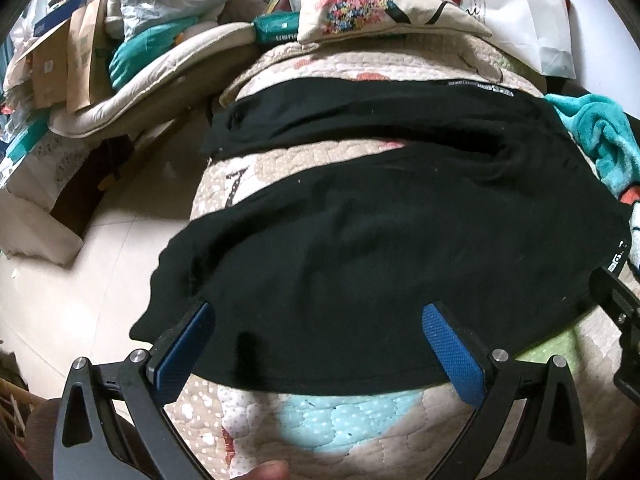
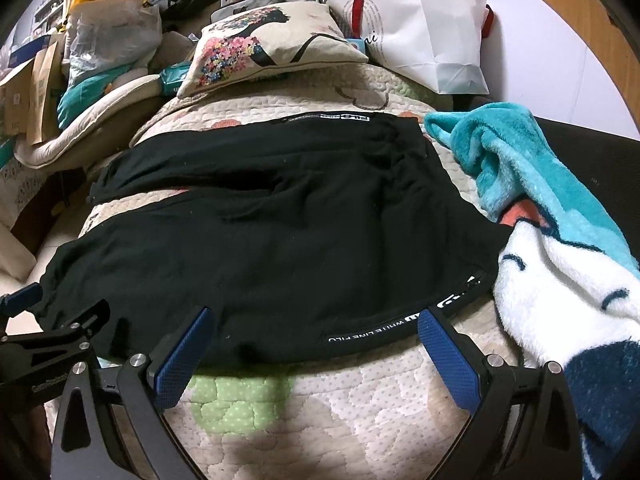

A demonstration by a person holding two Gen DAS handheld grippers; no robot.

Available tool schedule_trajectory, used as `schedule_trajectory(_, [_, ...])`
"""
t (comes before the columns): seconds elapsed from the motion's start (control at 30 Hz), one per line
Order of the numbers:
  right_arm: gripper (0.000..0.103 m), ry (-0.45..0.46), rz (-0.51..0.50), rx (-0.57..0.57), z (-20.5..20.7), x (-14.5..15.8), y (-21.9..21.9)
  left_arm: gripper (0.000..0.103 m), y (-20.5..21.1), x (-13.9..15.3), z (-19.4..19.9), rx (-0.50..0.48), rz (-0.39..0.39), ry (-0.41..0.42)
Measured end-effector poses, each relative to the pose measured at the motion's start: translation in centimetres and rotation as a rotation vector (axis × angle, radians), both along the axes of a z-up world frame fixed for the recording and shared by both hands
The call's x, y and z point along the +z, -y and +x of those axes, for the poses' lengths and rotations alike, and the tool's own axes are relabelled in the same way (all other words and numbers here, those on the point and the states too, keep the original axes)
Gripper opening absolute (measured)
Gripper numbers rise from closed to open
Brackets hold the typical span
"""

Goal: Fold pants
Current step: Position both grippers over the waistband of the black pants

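Black pants [image 1: 360, 240] lie spread flat on a quilted bed cover [image 1: 320, 420], legs running to the left, waistband with white lettering [image 2: 400, 326] at the right. My left gripper [image 1: 320, 312] is open and empty, hovering over the near leg's front edge. My right gripper [image 2: 316, 316] is open and empty, its blue pads [image 2: 448, 356] just above the near waistband edge. The pants [image 2: 260, 248] fill the middle of the right wrist view. The left gripper [image 2: 24, 300] shows at that view's left edge, and the right gripper [image 1: 616, 304] at the left wrist view's right edge.
A teal and white fleece blanket [image 2: 560, 240] lies bunched right of the pants. A floral pillow [image 2: 260, 48] and a white paper bag [image 2: 432, 28] sit at the bed's far end. Boxes and bags [image 1: 80, 52] crowd the far left beside the floor [image 1: 80, 300].
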State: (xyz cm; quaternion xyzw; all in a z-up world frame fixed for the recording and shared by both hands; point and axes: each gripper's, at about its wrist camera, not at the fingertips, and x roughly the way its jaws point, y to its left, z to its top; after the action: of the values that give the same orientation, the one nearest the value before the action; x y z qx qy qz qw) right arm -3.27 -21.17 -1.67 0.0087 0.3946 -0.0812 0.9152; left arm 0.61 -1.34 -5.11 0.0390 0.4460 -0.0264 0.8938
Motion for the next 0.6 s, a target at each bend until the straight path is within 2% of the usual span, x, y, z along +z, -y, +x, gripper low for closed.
schedule_trajectory(0.2, [0.103,-0.002,0.001,-0.001,0.0,-0.1,0.0,0.103,0.2,-1.1,0.6,-0.008,0.004,-0.054])
schedule_trajectory(0.37, [0.103,-0.002,0.001,-0.001,0.0,-0.1,0.0,0.103,0.2,-1.5,0.6,-0.004,0.001,-0.063])
schedule_trajectory(0.6, [0.103,-0.002,-0.001,-0.001,0.0,-0.1,-0.1,0.103,-0.8,-2.0,0.7,0.02,-0.075,-0.099])
